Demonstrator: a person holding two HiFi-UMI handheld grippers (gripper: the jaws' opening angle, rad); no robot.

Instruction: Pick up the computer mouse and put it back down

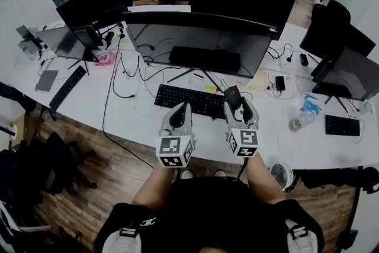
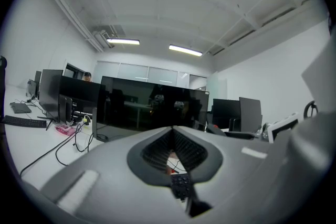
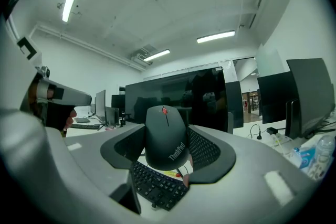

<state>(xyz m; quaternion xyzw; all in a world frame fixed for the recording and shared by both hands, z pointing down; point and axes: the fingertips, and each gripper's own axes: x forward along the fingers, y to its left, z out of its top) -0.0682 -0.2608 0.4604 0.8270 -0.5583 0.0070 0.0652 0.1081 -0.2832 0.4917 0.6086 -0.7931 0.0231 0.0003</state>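
A black computer mouse [image 1: 232, 95] with a red wheel is held off the desk, above the right end of the black keyboard [image 1: 189, 101]. My right gripper [image 1: 238, 106] is shut on it, one pad on each side. In the right gripper view the mouse [image 3: 166, 136] stands nose up between the jaws, with the keyboard [image 3: 157, 186] below it. My left gripper [image 1: 181, 113] hovers beside it over the keyboard's front edge, shut with nothing in it. In the left gripper view the left gripper [image 2: 173, 131] has its tips meeting, and a strip of keyboard shows through the gap.
A wide monitor [image 1: 201, 44] stands behind the keyboard, with cables across the white desk [image 1: 136, 121]. A water bottle [image 1: 302, 119] lies to the right, near a second small keyboard [image 1: 342, 125]. A small fan [image 1: 282, 175] sits below the desk's front edge.
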